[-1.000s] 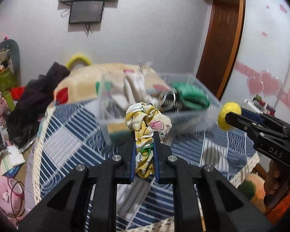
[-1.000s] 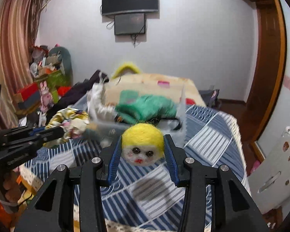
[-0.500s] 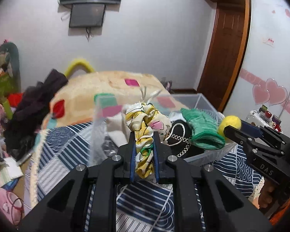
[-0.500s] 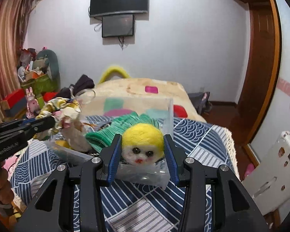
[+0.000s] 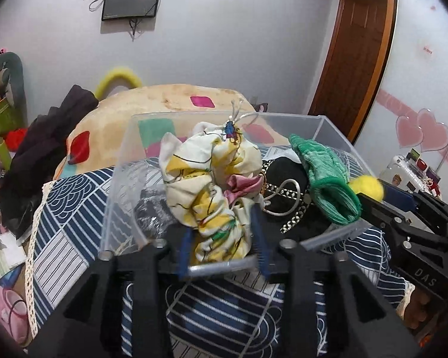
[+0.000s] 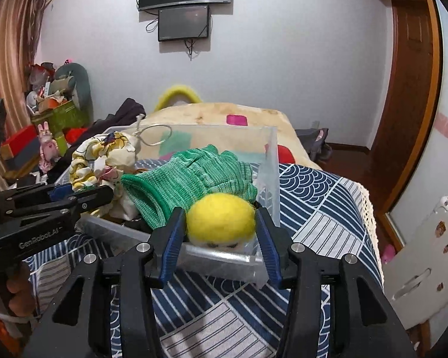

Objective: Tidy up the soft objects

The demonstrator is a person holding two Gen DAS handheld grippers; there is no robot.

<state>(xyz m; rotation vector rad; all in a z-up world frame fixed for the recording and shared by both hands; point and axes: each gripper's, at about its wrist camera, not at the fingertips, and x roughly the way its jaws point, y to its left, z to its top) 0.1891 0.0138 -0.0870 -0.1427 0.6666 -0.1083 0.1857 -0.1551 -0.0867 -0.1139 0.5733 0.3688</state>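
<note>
A clear plastic bin (image 5: 125,179) stands on the blue patterned bedspread (image 5: 62,238); it also shows in the right wrist view (image 6: 268,161). My left gripper (image 5: 222,238) has opened, and the yellow floral scrunchie (image 5: 212,185) rests loosely between its fingers over the bin. My right gripper (image 6: 221,226) has opened wider around the yellow felt doll head (image 6: 221,219), which sits at the bin's near edge. A green knit glove (image 6: 194,173) lies in the bin, also seen in the left wrist view (image 5: 325,176), beside a black item with a chain (image 5: 286,188).
A cream blanket with coloured patches (image 5: 170,104) lies behind the bin. Dark clothes (image 5: 44,149) pile at the left. Toys and boxes (image 6: 50,113) clutter the left wall. A wooden door (image 6: 409,89) and a white appliance (image 6: 427,256) stand at the right.
Both grippers moved forward to the bin and lowered. The left jaws opened, loosening the scrunchie. The right jaws spread wider and the doll head sank lower, tipped face down.
</note>
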